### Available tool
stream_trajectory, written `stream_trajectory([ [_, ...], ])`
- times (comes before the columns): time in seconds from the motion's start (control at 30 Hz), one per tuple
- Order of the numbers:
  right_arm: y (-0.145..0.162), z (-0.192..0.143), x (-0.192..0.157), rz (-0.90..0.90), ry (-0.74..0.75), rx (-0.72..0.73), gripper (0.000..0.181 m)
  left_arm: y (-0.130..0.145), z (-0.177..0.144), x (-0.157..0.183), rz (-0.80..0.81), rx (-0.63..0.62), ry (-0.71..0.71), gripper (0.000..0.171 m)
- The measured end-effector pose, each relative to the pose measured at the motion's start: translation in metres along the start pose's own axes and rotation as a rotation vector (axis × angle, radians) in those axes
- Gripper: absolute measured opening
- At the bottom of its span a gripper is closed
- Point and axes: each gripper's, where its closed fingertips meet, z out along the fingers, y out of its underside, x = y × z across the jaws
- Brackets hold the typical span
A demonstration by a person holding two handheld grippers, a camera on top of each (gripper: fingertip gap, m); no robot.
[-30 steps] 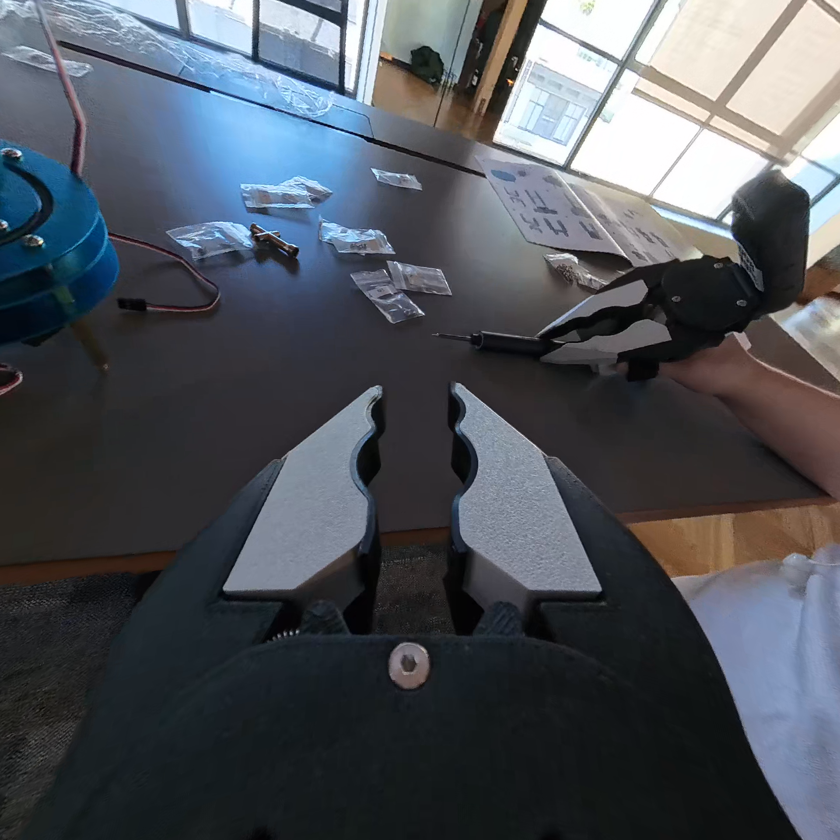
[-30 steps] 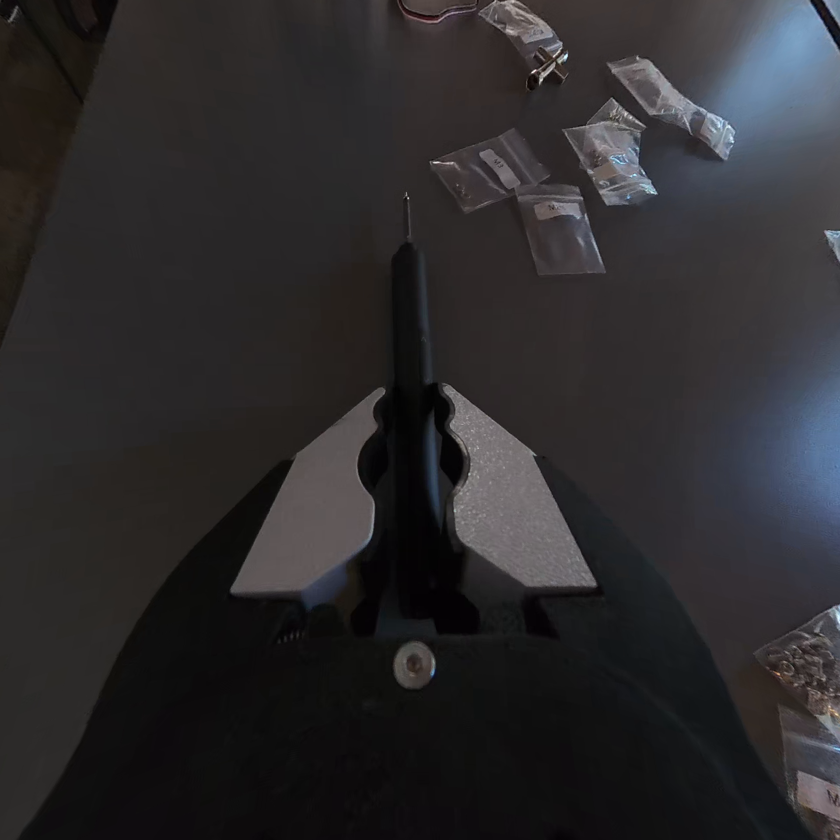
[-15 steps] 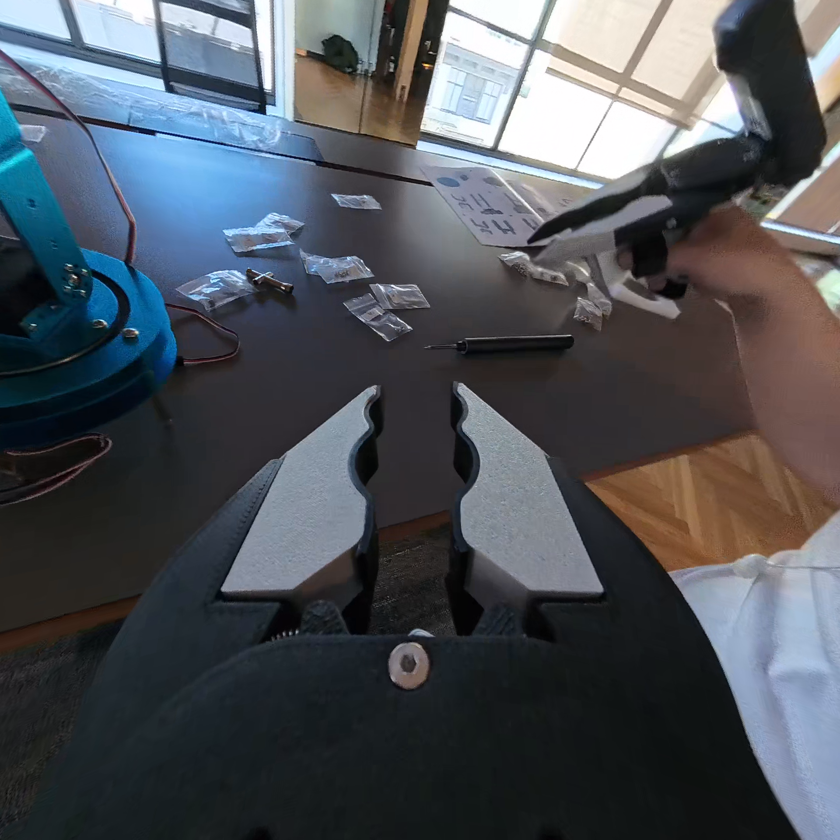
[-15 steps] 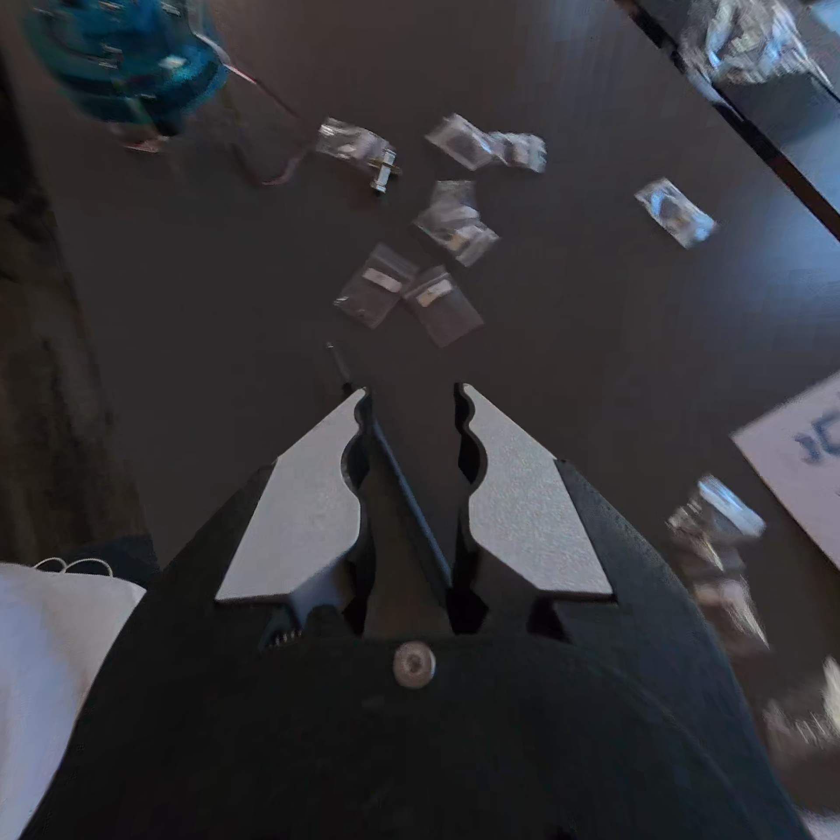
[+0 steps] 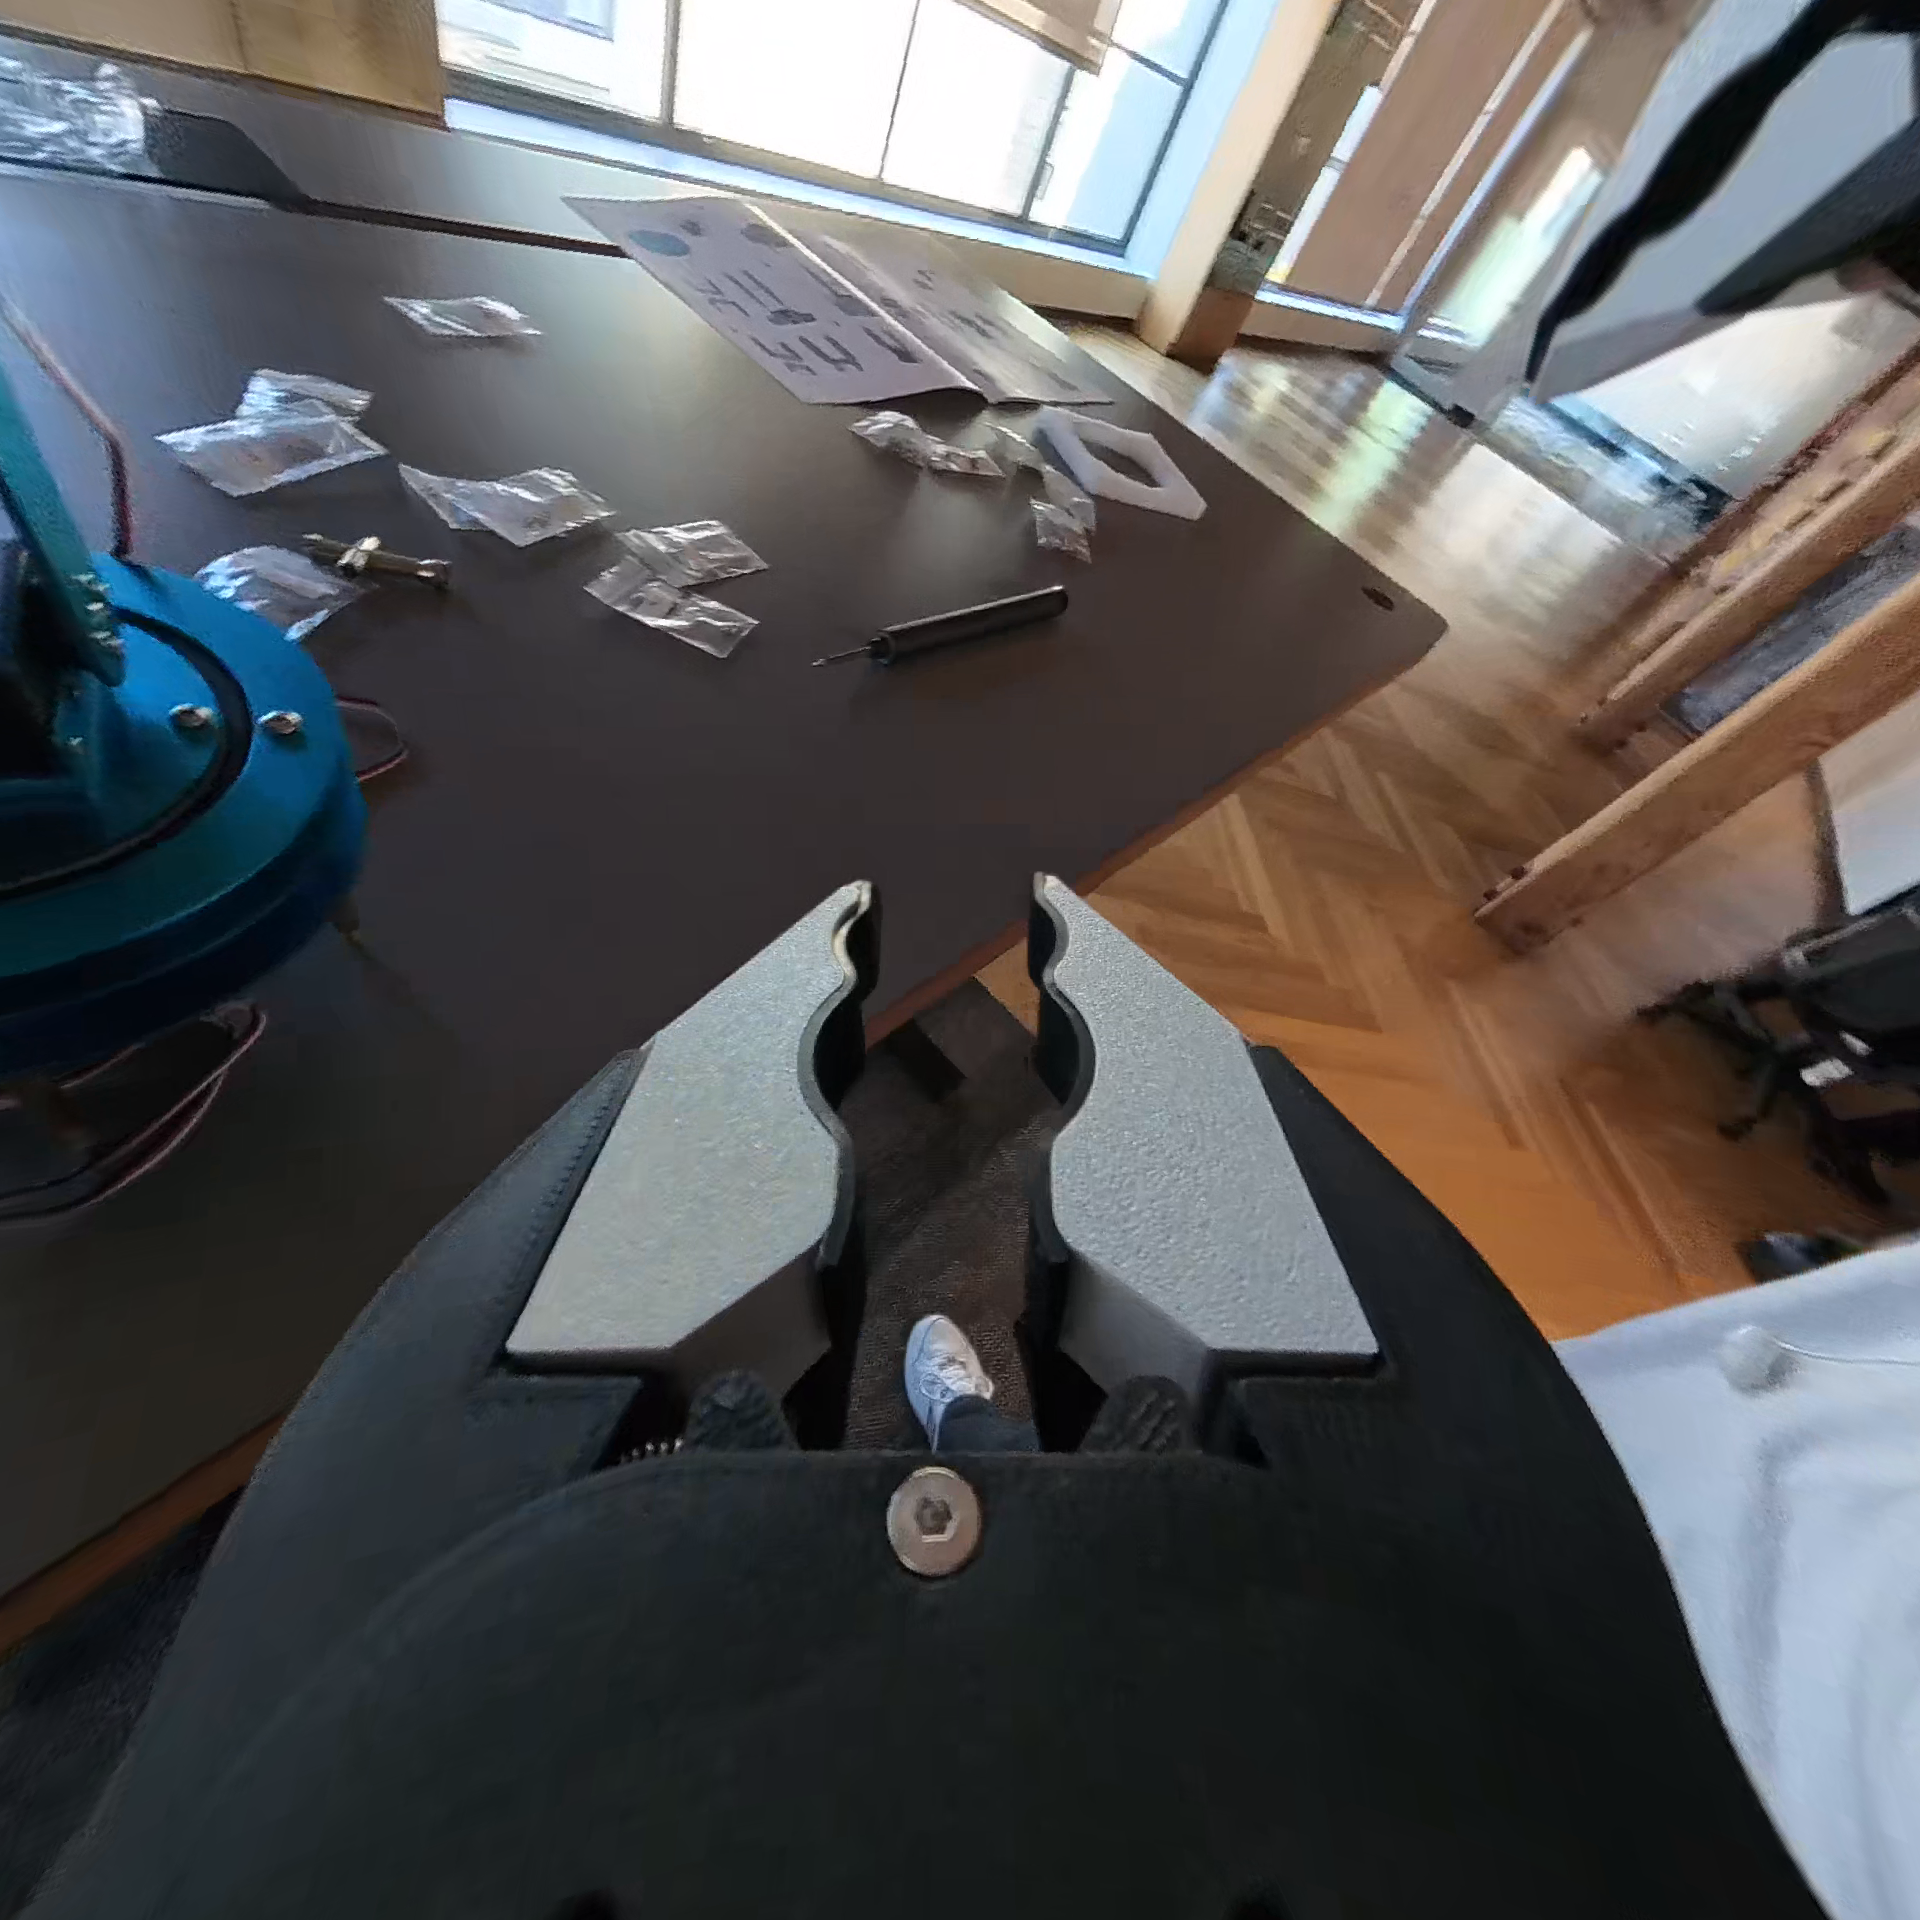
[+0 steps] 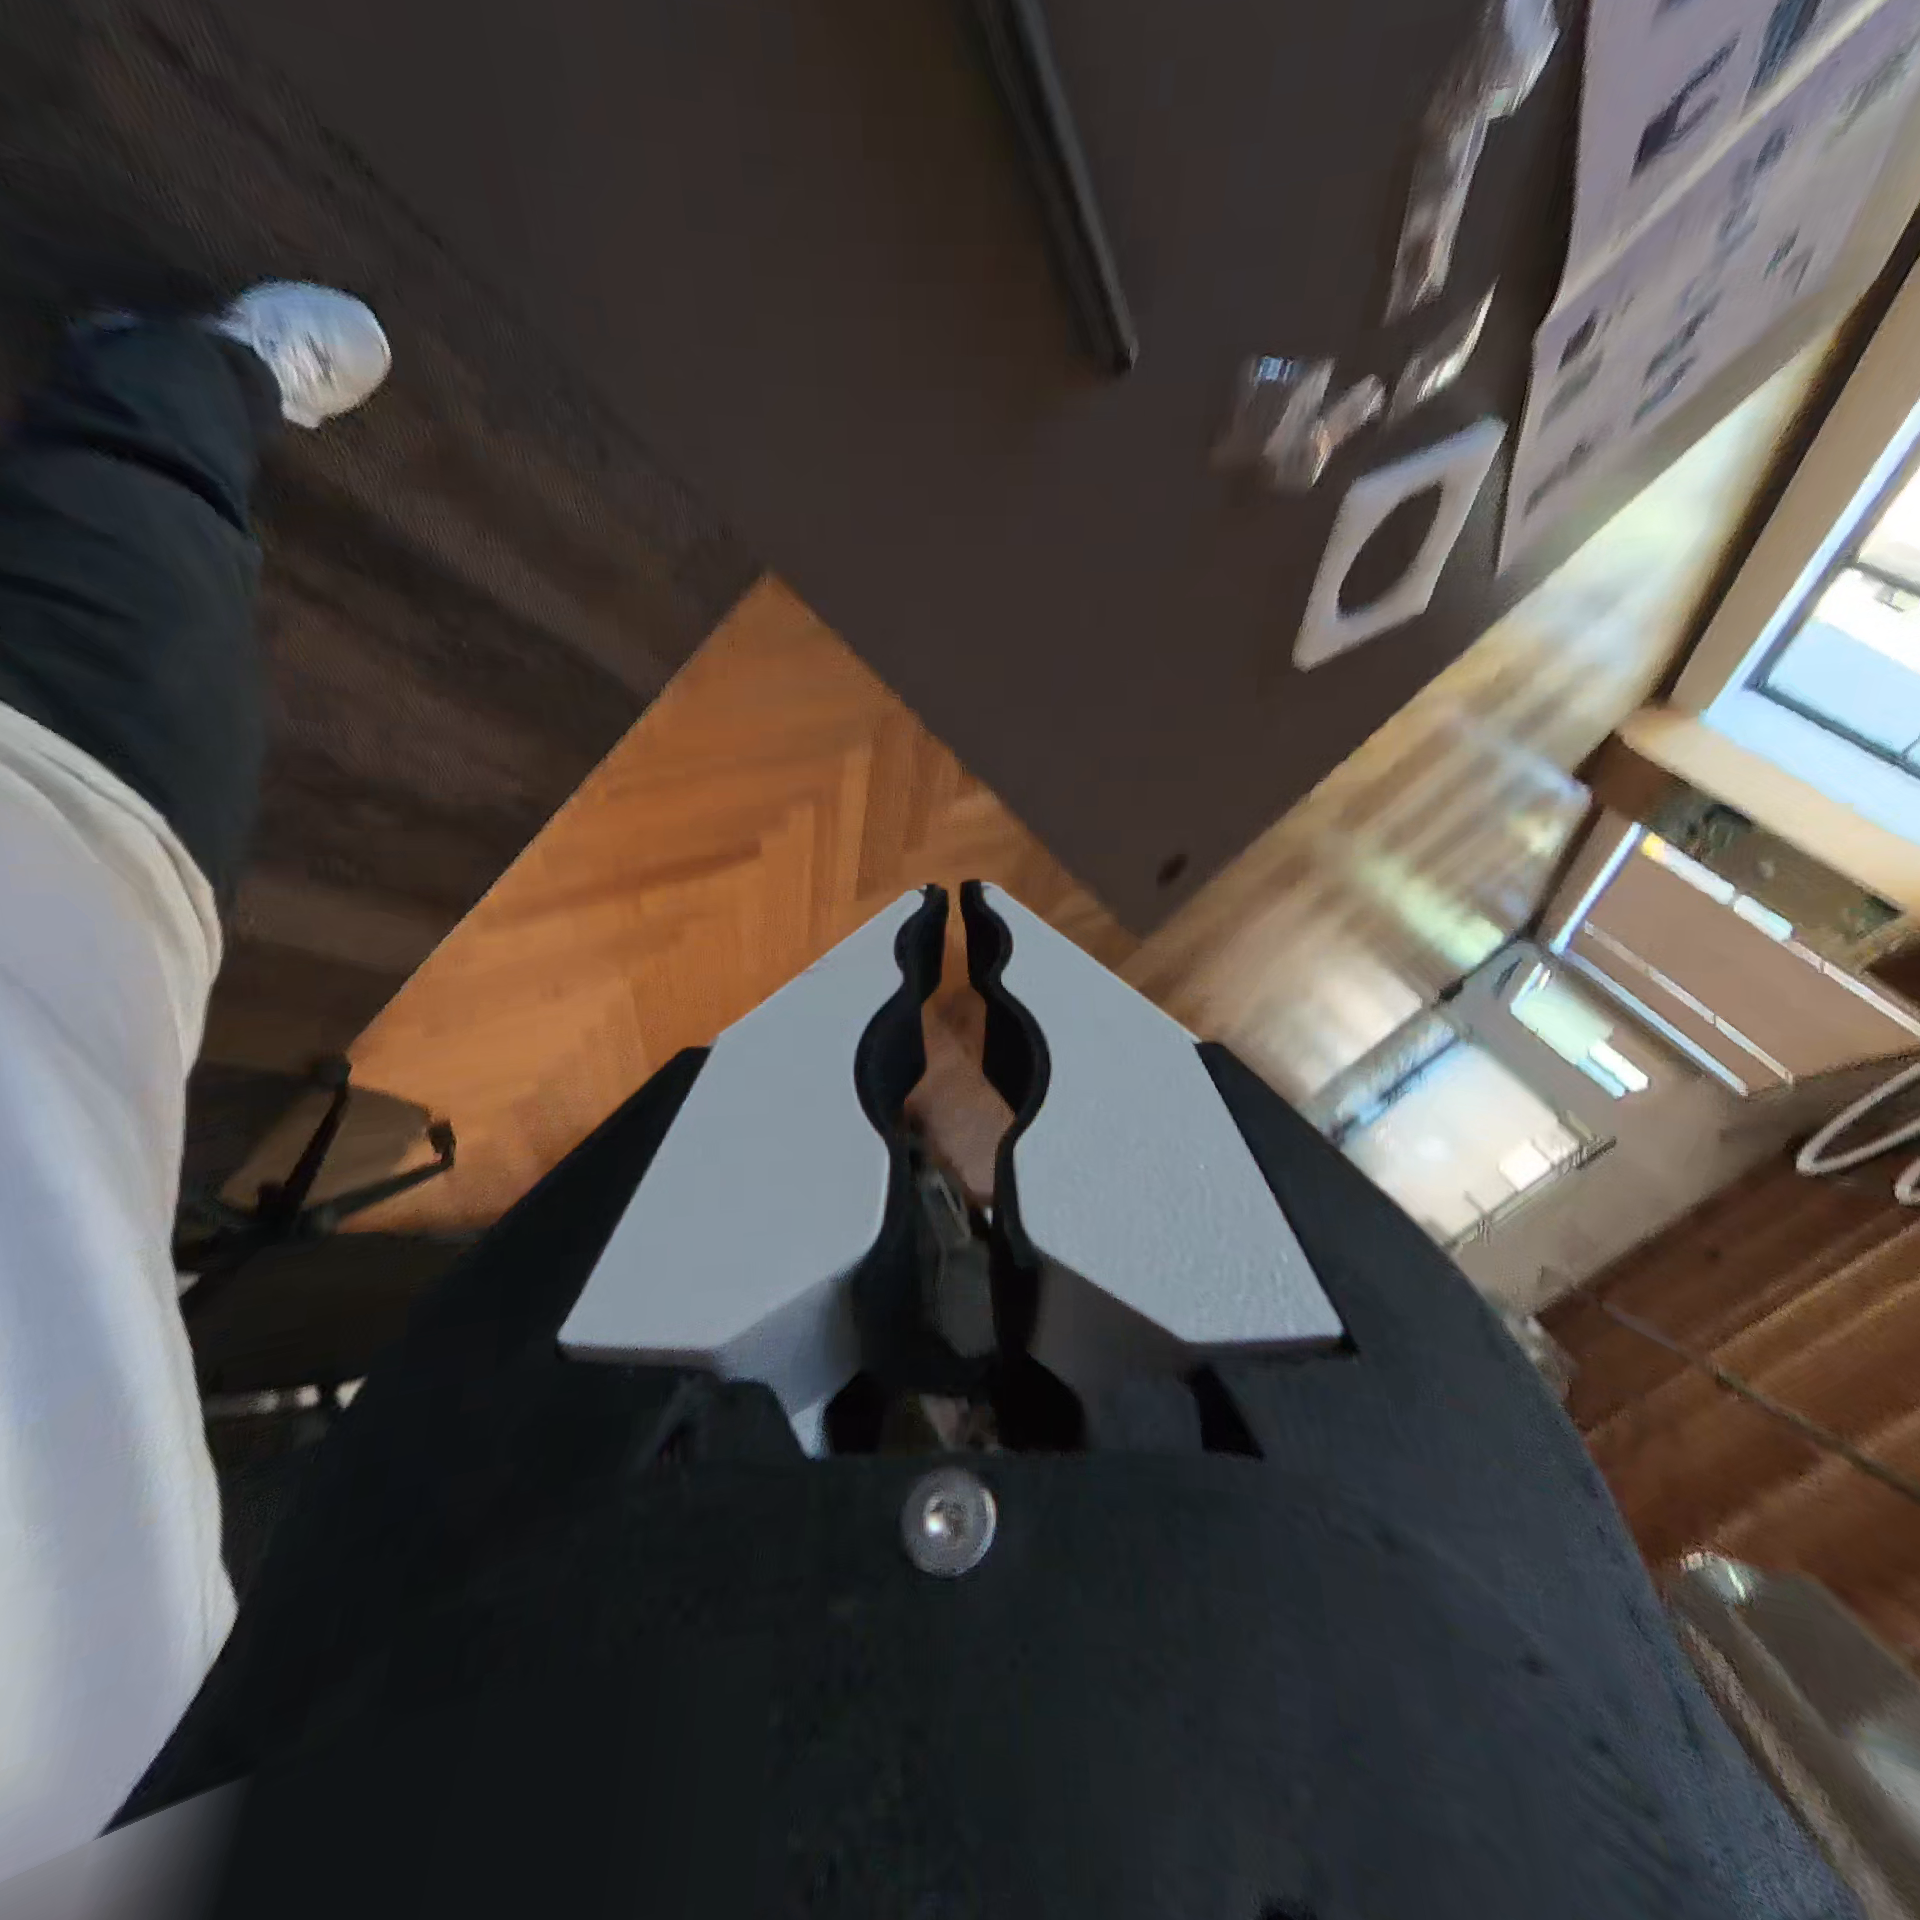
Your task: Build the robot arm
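A black screwdriver [image 5: 966, 623] lies on the dark table [image 5: 623, 810], tip pointing left, with nothing touching it. It shows blurred in the right wrist view [image 6: 1049, 187]. My left gripper [image 5: 951, 904] is open and empty, held over the table's near edge, well short of the screwdriver. My right gripper [image 6: 945, 891] is shut and empty, raised off the table and pointing down at the wooden floor past the table corner. It shows as a dark blur at the top right of the left wrist view [image 5: 1714, 156].
A blue robot base [image 5: 156, 790] with red wires stands at the left. Several small plastic bags [image 5: 665, 603], a metal part [image 5: 374, 556], a printed sheet [image 5: 831, 301] and a white foam frame [image 5: 1122, 468] lie on the table. A person's shoe [image 6: 312, 348] is on the floor. Some 25 cm of space lies between my two pairs of fingers.
My right gripper let go of the screwdriver on the table, lifted up and away to the right, and shut. My left gripper swung right and stayed open.
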Motion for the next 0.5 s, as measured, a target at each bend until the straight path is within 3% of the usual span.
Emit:
stream_trajectory([
  [0.27,0.039,-0.001,-0.031,-0.053,-0.040,-0.125,0.006,-0.011,0.006,0.010,-0.013,0.015,0.079,0.025],
  [0.4,0.038,0.009,-0.024,-0.116,-0.008,-0.163,0.008,-0.019,-0.007,-0.006,0.009,0.057,-0.024,0.025],
  [0.5,0.014,0.021,-0.022,-0.193,-0.032,-0.058,0.008,-0.042,-0.032,-0.025,-0.011,0.170,-0.145,0.024],
])
